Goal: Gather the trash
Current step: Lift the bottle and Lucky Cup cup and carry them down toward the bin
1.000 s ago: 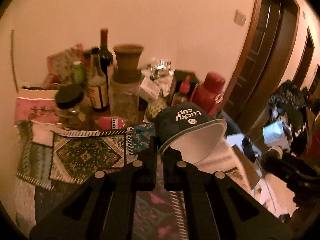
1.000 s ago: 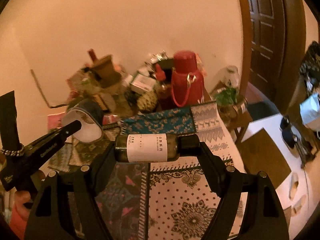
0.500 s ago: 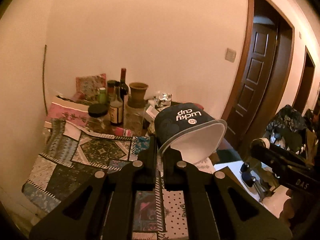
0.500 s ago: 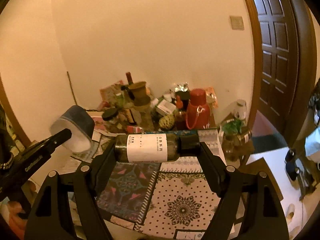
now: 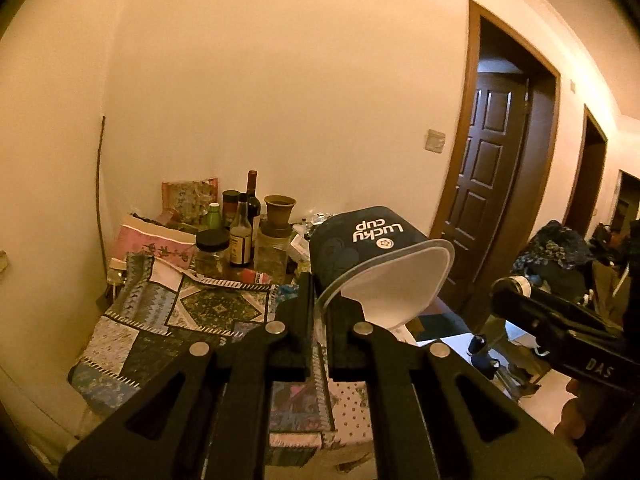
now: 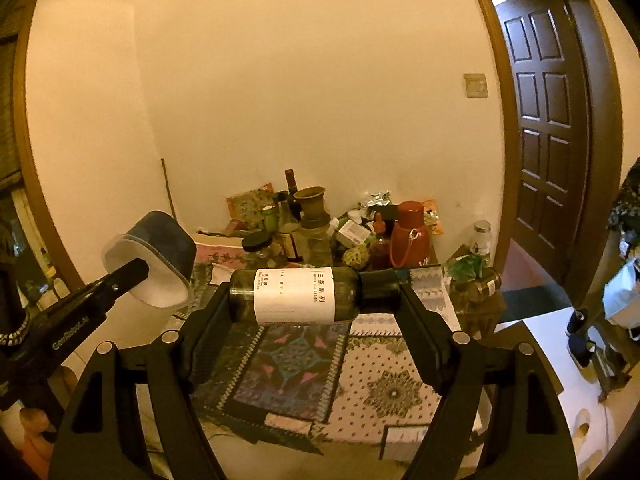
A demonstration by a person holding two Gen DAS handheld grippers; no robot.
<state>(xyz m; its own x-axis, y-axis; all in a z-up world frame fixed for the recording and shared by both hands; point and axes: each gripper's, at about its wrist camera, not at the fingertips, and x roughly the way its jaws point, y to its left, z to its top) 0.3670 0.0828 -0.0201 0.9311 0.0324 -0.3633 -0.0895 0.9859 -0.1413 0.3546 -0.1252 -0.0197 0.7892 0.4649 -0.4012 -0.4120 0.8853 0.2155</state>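
Observation:
My left gripper (image 5: 318, 312) is shut on the rim of a dark blue paper cup (image 5: 372, 248) marked "Lucky Cup", squashed, white inside, held in the air in front of the table. The cup also shows at the left of the right wrist view (image 6: 154, 256). My right gripper (image 6: 312, 300) is shut on a dark glass bottle (image 6: 296, 295) with a white label, held crosswise between the fingers, above the table's patchwork cloth (image 6: 304, 360).
The back of the table holds several bottles (image 5: 245, 232), a jar (image 5: 211, 254), a clay pot (image 5: 280, 210), a red flask (image 6: 410, 236) and packets. A dark door (image 6: 548, 128) stands at the right. The floor at right has shoes (image 6: 580, 336) and bags.
Both grippers have pulled back and up from the table with the cup and the bottle still held. The table looks smaller and farther away.

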